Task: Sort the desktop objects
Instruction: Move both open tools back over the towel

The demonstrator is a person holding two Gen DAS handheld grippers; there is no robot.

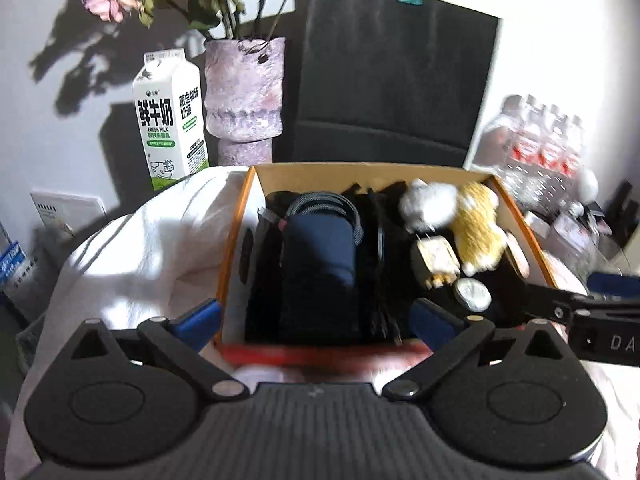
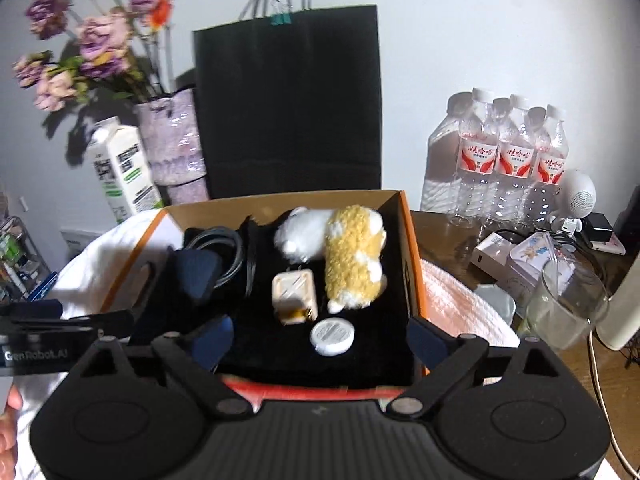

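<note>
An open cardboard box (image 1: 234,240) with orange edges lies in front of both grippers. Inside it are a dark blue pouch (image 1: 320,256), coiled black cables (image 1: 372,216), a yellow-and-white plush toy (image 2: 352,256), a cream plug charger (image 2: 294,292) and a white round disc (image 2: 332,336). My left gripper (image 1: 318,318) hangs open over the box's near left part, with nothing between its blue pads. My right gripper (image 2: 322,338) is open above the near right part, just over the disc and apart from it. Each gripper shows at the edge of the other's view.
Behind the box stand a milk carton (image 1: 170,120), a purple vase (image 1: 244,92) of dried flowers and a black paper bag (image 1: 392,72). To the right are water bottles (image 2: 508,160), a glass cup (image 2: 568,304), small boxes and cables. White cloth (image 1: 140,248) lies to the left.
</note>
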